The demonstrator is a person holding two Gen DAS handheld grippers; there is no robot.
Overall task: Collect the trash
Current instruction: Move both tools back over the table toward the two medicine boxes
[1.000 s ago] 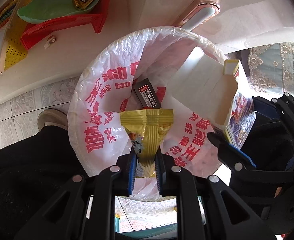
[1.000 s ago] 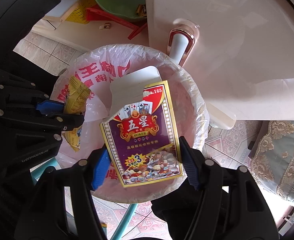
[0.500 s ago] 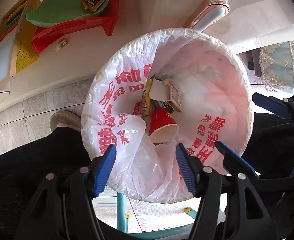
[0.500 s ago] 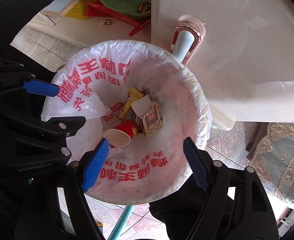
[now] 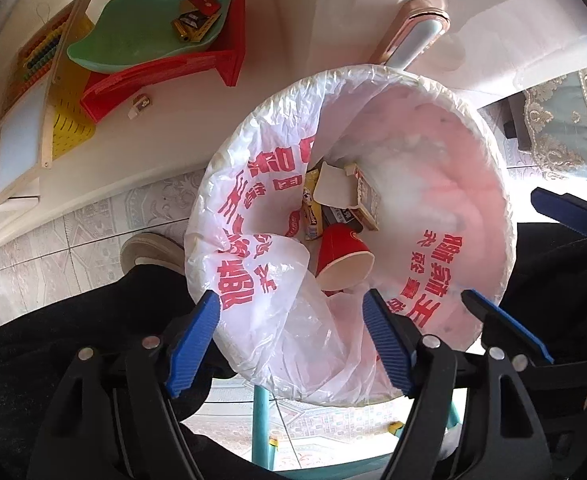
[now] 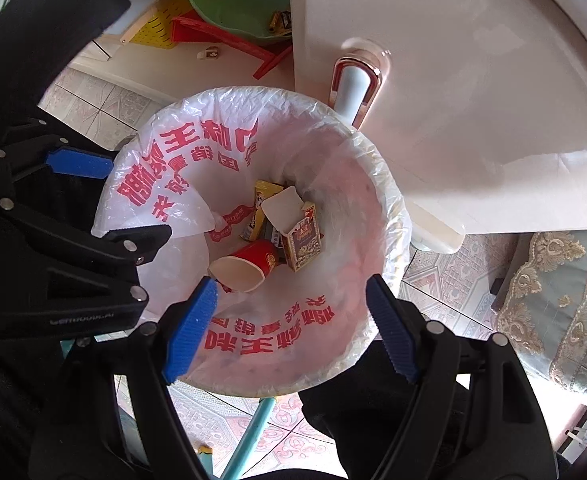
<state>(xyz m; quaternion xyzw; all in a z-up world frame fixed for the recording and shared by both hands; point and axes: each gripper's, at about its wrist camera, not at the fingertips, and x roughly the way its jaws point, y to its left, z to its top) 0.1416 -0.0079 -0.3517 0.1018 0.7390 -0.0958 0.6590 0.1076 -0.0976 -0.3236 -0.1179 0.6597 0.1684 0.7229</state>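
Observation:
A trash bin lined with a white bag printed in red point(image 5: 489, 184) point(image 6: 389, 216) stands below both grippers. At its bottom lie a red paper cup point(image 5: 343, 266) point(image 6: 249, 266), an open playing-card box point(image 5: 363, 198) point(image 6: 303, 236) and a yellow snack wrapper point(image 5: 311, 210) point(image 6: 259, 206). My left gripper point(image 5: 293, 340) is open and empty over the bin's near rim. My right gripper point(image 6: 289, 328) is open and empty over the bin; it also shows in the left wrist view point(image 5: 533, 268).
A white table point(image 6: 473, 80) borders the bin. A red basket point(image 5: 233, 40) on it holds a green dish point(image 5: 133, 40) with small packets. A yellow abacus board point(image 5: 41, 92) lies left of it. A shoe point(image 5: 149, 248) and tiled floor are below.
A second ago the left gripper held the yellow wrapper and the right held the card box. Both opened, the items fell into the bin, and both grippers have since risen slightly.

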